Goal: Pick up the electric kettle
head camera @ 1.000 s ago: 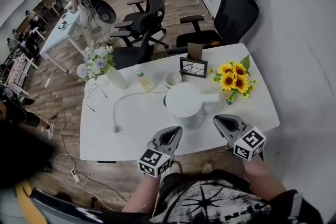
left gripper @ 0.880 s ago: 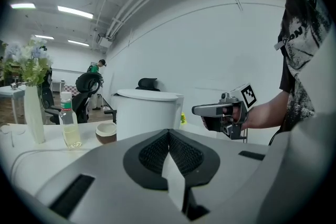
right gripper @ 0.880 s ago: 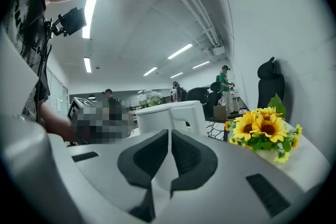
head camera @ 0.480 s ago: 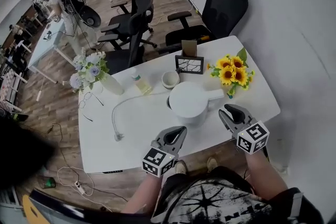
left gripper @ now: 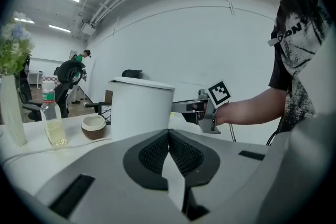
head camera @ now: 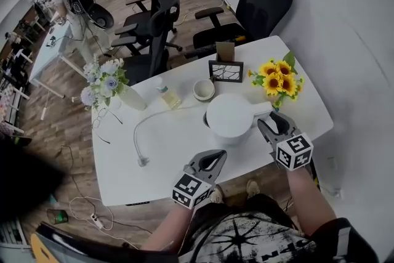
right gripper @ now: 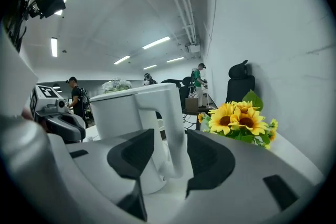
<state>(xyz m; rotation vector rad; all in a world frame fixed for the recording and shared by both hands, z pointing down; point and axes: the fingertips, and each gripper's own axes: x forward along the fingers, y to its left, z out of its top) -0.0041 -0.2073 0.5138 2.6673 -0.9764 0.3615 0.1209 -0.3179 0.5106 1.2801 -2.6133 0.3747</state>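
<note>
Kettle (head camera: 229, 117), electric, white: upright on white table (head camera: 120, 160), near front edge; sunflowers (head camera: 280, 84) just beside it. Right claw (head camera: 274, 124): jaws wide apart, just been opening; handle (right gripper: 176, 128) of kettle between them, pads not pressing it. Left claw (head camera: 211, 161): jaws together, empty, near kettle's front.

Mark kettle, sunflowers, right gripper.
electric kettle (head camera: 229, 115), head view, middle of its white lid.
sunflowers (head camera: 271, 84), head view, one yellow bloom.
right gripper (head camera: 273, 122), head view, midway between its fingertips; jaws have just been opening, the kettle's handle between them.
</note>
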